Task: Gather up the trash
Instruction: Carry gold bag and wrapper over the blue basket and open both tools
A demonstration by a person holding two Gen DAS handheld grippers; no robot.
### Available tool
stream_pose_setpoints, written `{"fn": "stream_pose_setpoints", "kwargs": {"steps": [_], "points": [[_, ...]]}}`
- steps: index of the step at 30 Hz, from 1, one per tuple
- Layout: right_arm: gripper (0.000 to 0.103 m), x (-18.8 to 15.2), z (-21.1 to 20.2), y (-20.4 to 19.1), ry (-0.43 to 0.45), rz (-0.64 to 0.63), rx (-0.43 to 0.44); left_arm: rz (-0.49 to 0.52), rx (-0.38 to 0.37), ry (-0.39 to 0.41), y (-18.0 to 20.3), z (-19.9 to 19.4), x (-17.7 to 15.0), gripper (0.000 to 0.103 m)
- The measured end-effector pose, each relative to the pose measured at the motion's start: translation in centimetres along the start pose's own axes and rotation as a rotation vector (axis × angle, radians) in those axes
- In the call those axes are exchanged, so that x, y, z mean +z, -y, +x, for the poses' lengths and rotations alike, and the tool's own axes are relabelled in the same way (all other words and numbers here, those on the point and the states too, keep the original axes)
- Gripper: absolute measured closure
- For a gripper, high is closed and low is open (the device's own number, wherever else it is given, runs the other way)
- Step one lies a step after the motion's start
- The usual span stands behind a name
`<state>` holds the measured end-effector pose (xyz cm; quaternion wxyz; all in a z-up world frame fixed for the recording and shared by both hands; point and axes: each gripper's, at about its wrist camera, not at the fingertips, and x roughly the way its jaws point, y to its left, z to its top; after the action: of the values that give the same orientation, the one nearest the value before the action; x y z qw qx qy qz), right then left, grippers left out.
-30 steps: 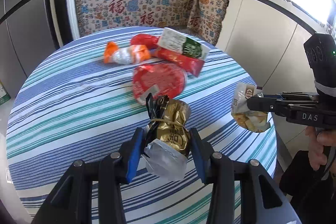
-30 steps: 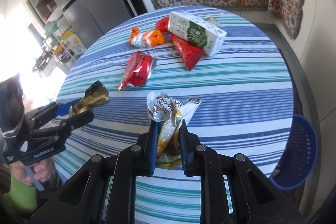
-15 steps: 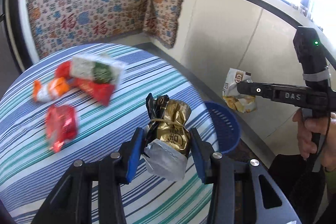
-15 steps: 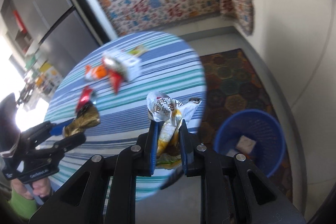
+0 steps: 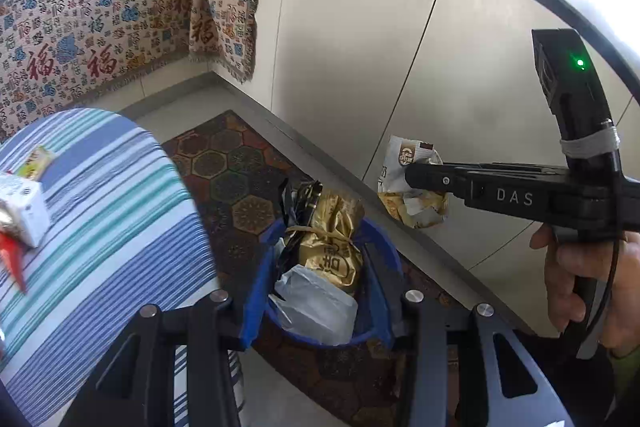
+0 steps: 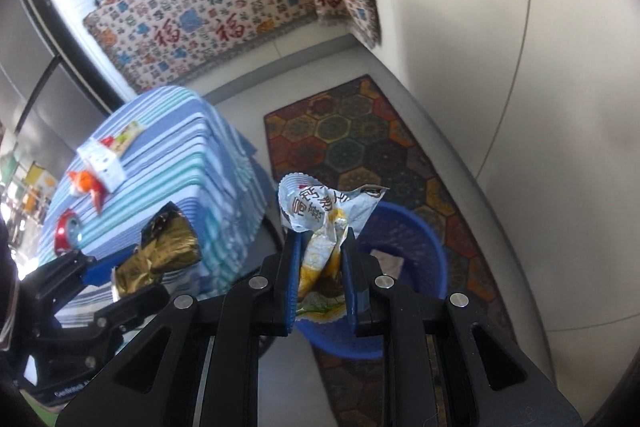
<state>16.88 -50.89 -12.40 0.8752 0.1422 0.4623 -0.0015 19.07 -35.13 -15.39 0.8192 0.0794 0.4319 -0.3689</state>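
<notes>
My left gripper (image 5: 316, 259) is shut on a crumpled gold foil wrapper (image 5: 332, 243), also visible as the gold wrapper (image 6: 168, 243) in the right wrist view. It hangs above the blue waste basket (image 5: 380, 247) on the floor. My right gripper (image 6: 320, 255) is shut on a crumpled white and yellow snack bag (image 6: 320, 223), seen as the snack bag (image 5: 412, 183) in the left wrist view. This bag hangs over the near rim of the blue basket (image 6: 416, 235), which holds a scrap of paper.
The round table with a striped cloth (image 6: 168, 155) stands left of the basket and carries a white carton (image 6: 104, 163), red and orange wrappers (image 6: 80, 183) and a red packet (image 6: 64, 231). A patterned rug (image 6: 360, 139) lies under the basket. Pale cabinet fronts (image 5: 360, 47) close the right side.
Both grippers swung right, off the tabletop and out over the floor, each keeping its wrapper. The blue basket now lies directly beneath them, and the table has slid to the left.
</notes>
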Motion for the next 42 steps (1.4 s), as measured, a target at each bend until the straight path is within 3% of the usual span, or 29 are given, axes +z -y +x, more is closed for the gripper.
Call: {"fn": "stream_pose_setpoints", "kwargs": {"steps": [9, 23, 25, 26, 27, 29, 35, 42], "points": [[0.084, -1.2, 2.1, 4.4, -0.020, 0.090, -0.003, 0.008, 0.009, -0.056, 1.0, 6.2, 0.0, 0.058], [0.083, -0.9, 3.4, 6.0, -0.031, 0.164, 0.000, 0.047, 0.017, -0.090, 1.4, 10.0, -0.2, 0.055], [0.078, -0.6, 3.7, 6.1, -0.029, 0.179, 0.007, 0.054, 0.005, -0.099, 1.4, 10.7, -0.2, 0.041], [0.072, -0.4, 3.7, 6.2, -0.025, 0.184, 0.005, 0.058, 0.012, -0.106, 1.4, 11.1, -0.1, 0.037], [0.059, -0.3, 3.6, 6.2, -0.014, 0.188, 0.011, 0.058, 0.022, -0.111, 1.4, 11.4, 0.0, 0.034], [0.053, 0.0, 3.2, 6.2, 0.008, 0.194, 0.026, 0.047, 0.022, -0.115, 1.1, 11.8, 0.2, 0.034], [0.050, 0.7, 2.0, 6.3, 0.057, 0.200, 0.014, -0.012, 0.016, -0.094, 0.0, 10.5, 0.7, 0.034], [0.032, 0.9, 0.4, 3.6, 0.129, 0.089, -0.086, -0.025, 0.047, -0.021, -0.8, 3.6, -0.7, 0.034]]}}
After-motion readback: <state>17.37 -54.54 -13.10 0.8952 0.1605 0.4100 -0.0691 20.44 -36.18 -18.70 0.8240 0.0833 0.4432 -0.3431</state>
